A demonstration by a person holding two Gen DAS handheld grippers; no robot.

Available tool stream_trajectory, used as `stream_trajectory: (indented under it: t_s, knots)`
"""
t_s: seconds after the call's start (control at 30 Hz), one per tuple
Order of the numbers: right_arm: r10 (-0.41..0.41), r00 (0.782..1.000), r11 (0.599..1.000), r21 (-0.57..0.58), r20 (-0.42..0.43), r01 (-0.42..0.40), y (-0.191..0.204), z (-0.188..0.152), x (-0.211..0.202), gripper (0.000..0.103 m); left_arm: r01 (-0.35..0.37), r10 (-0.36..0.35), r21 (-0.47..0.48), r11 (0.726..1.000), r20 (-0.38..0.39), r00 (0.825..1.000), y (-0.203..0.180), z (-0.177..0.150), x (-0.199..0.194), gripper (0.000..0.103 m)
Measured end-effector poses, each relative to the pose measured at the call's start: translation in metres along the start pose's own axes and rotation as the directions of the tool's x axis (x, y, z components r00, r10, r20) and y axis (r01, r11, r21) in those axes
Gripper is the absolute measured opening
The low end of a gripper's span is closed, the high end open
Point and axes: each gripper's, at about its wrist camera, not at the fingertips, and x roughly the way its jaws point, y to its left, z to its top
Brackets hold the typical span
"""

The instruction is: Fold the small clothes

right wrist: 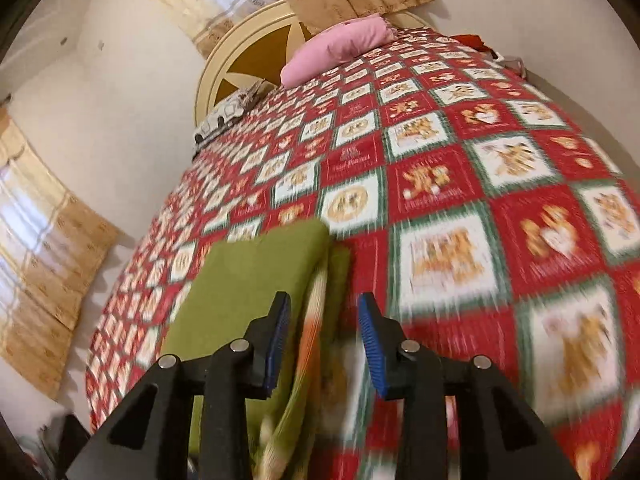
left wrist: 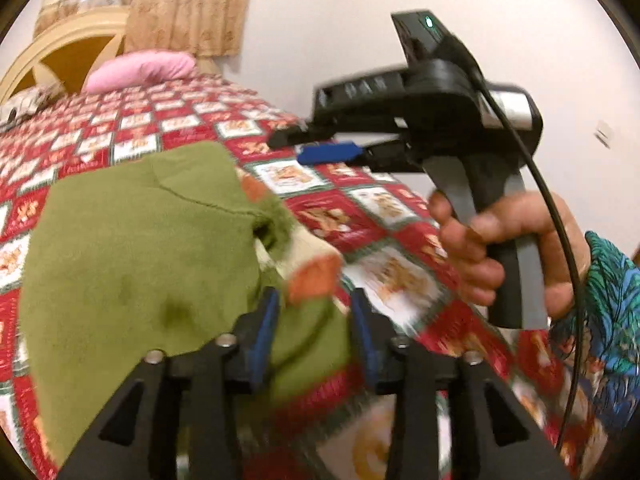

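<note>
A small green garment (left wrist: 128, 240) with an orange and cream cuff (left wrist: 314, 276) lies partly folded on the red patchwork bedspread (left wrist: 348, 216). My left gripper (left wrist: 314, 320) is open just above its near edge, with the cuff between the blue pads and nothing gripped. My right gripper (left wrist: 320, 148) hangs in the air over the bed, held by a hand (left wrist: 508, 248). In the right wrist view the right gripper (right wrist: 324, 312) is open above the garment's (right wrist: 248, 280) right edge, clear of the cloth.
A pink pillow (right wrist: 336, 48) and a grey patterned cushion (right wrist: 224, 118) lie at the cream headboard (right wrist: 240, 64). Curtains (right wrist: 44, 272) hang at the left. A black cable (left wrist: 560, 208) runs from the right gripper. The bedspread (right wrist: 500, 184) stretches far to the right.
</note>
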Motion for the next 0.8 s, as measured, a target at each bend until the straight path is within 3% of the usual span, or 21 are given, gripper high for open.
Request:
stream_trajectory:
  t_s: [0.07, 0.23, 0.33, 0.4, 0.53, 0.6, 0.8]
  knots:
    - [-0.015, 1.0, 1.0, -0.009, 0.006, 0.015, 0.005, -0.023, -0.018, 0.036, -0.043, 0.043, 0.025, 0.999, 0.016, 0.999, -0.001, -0.012, -0.016, 0.064]
    - [-0.043, 0.997, 0.999, 0.035, 0.058, 0.041, 0.01, -0.071, -0.054, 0.036, -0.133, 0.133, -0.004, 0.991, -0.006, 0.991, 0.019, -0.036, -0.044, 0.065]
    - [-0.019, 0.997, 0.999, -0.03, 0.072, 0.022, 0.035, -0.086, -0.062, 0.036, -0.161, 0.162, -0.062, 0.985, 0.008, 0.987, 0.043, -0.036, -0.058, 0.065]
    - [0.015, 0.999, 0.996, -0.092, 0.03, -0.012, 0.057, -0.092, -0.055, 0.036, -0.168, 0.17, -0.111, 0.98, 0.01, 0.985, 0.055, -0.035, -0.065, 0.065]
    - [-0.093, 0.995, 0.969, -0.233, -0.045, 0.08, 0.081, -0.095, -0.02, 0.036, -0.244, 0.248, -0.107, 0.964, 0.018, 0.969, 0.062, -0.031, -0.067, 0.065]
    - [-0.186, 0.979, 0.943, -0.295, -0.081, 0.155, 0.082, -0.096, -0.001, 0.036, -0.277, 0.28, -0.099, 0.956, 0.018, 0.96, 0.065, -0.032, -0.069, 0.065]
    - [-0.219, 0.969, 0.923, -0.347, -0.117, 0.167, 0.075, -0.106, 0.007, 0.036, -0.291, 0.292, -0.166, 0.942, -0.019, 0.956, 0.092, -0.036, -0.066, 0.065]
